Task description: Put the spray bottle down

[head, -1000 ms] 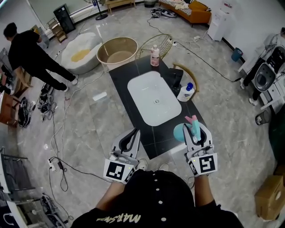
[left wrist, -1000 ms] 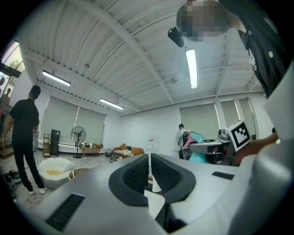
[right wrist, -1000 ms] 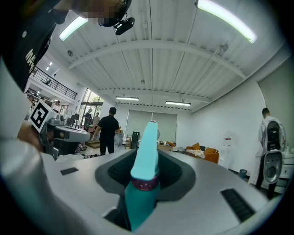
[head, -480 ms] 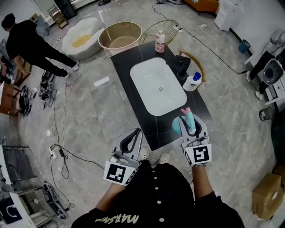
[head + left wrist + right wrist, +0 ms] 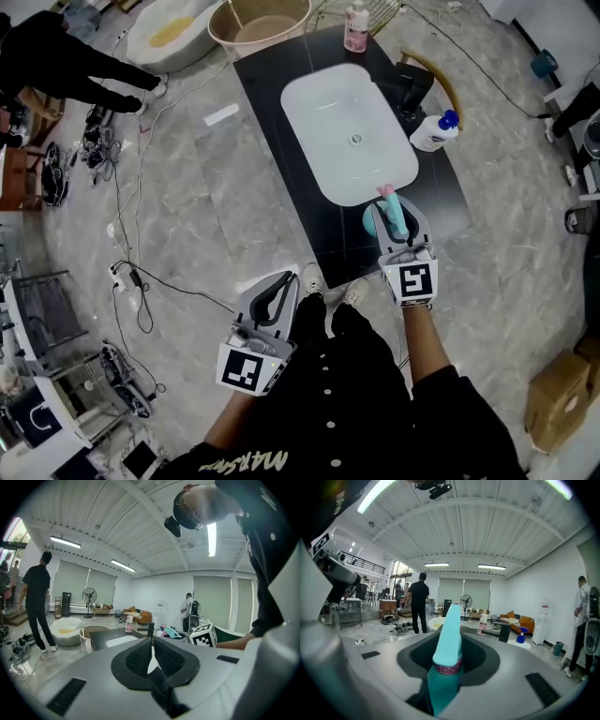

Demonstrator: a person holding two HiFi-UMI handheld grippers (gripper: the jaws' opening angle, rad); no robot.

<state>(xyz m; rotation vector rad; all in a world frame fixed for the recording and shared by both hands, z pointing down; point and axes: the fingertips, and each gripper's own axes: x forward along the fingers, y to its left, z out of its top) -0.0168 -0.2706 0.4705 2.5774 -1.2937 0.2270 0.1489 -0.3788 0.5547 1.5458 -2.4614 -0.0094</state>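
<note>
The spray bottle (image 5: 397, 217) is teal with a pink nozzle tip, and my right gripper (image 5: 392, 212) is shut on its neck. It hangs over the near right corner of the black table (image 5: 281, 141), just in front of the white sink basin (image 5: 347, 127). In the right gripper view the bottle's teal head (image 5: 448, 637) rises upright between the black pads (image 5: 478, 654). My left gripper (image 5: 280, 289) is low at the left, off the table beside the person's legs, shut with nothing in it. From the left gripper view its pads (image 5: 139, 657) meet, and the spray bottle (image 5: 171, 632) shows beyond them.
On the table stand a pink soap bottle (image 5: 356, 26), a white bottle with a blue cap (image 5: 435, 135) and a black faucet block (image 5: 412, 91). A beige tub (image 5: 262, 19) sits beyond it. A person in black (image 5: 66, 70) stands far left. Cables (image 5: 131, 281) lie on the floor.
Both grippers have sunk. The right one has carried the spray bottle down over the table's near right corner. The left one has dropped beside the legs.
</note>
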